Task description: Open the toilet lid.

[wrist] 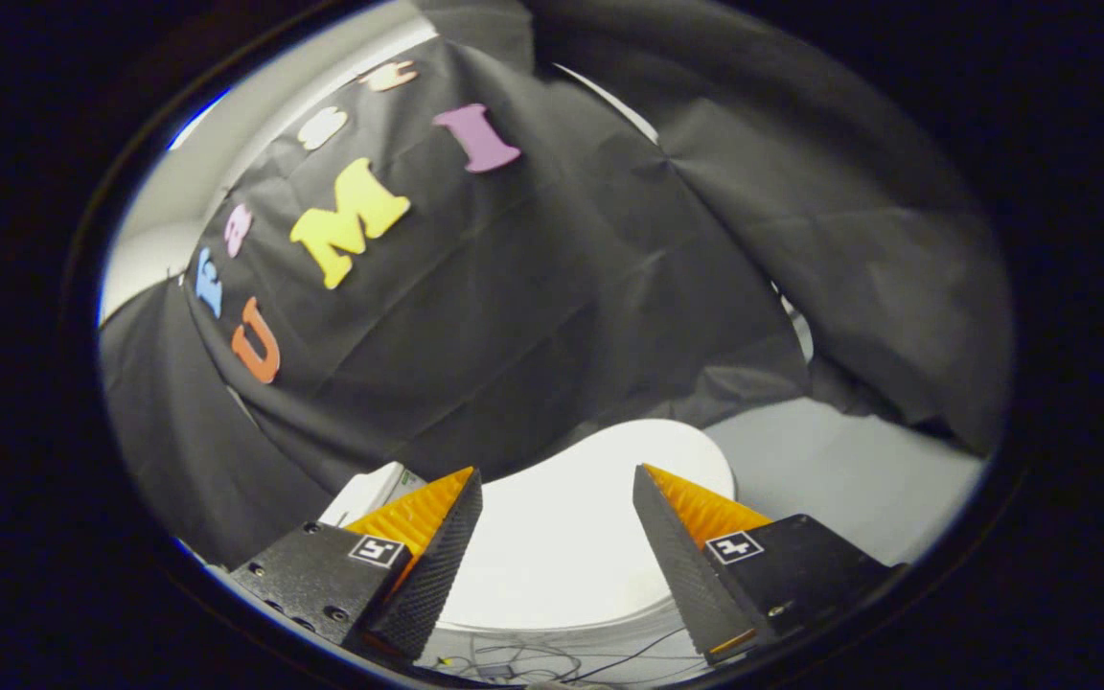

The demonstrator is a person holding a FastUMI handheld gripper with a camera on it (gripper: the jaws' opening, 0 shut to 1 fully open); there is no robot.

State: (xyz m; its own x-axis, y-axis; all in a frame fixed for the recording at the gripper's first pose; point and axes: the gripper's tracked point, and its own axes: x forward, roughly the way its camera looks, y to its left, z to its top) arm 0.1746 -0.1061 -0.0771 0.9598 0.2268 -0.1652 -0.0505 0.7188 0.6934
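A: Where's the tool (pixel 557 479) rn?

B: Hanging above the toilet lid (pixel 562 546), fingers spread wide, nothing btwn them but air. Lid's flat down, closed, white, seen straight through the gap and running on past the tips toward the black cloth wall (pixel 514 316).

A: So not touching yet?

B: Doesn't look it, tho hard to judge depth from here. My guess: still approaching.

A: What could go wrong?

B: Lid's smooth and glossy. If the fingers come down on the top face instead of hooking under the front rim, they'll prob just skate off. Also there are loose cables (pixel 552 661) on the floor (pixel 859 470) below the near rim of the lid; going in low for the lip could snag one.

A: Anything else?

B: Small whitish box thing (pixel 375 489) by the left finger, beside the lid. Can't tell what it is. A swing wide to that side could knock it.
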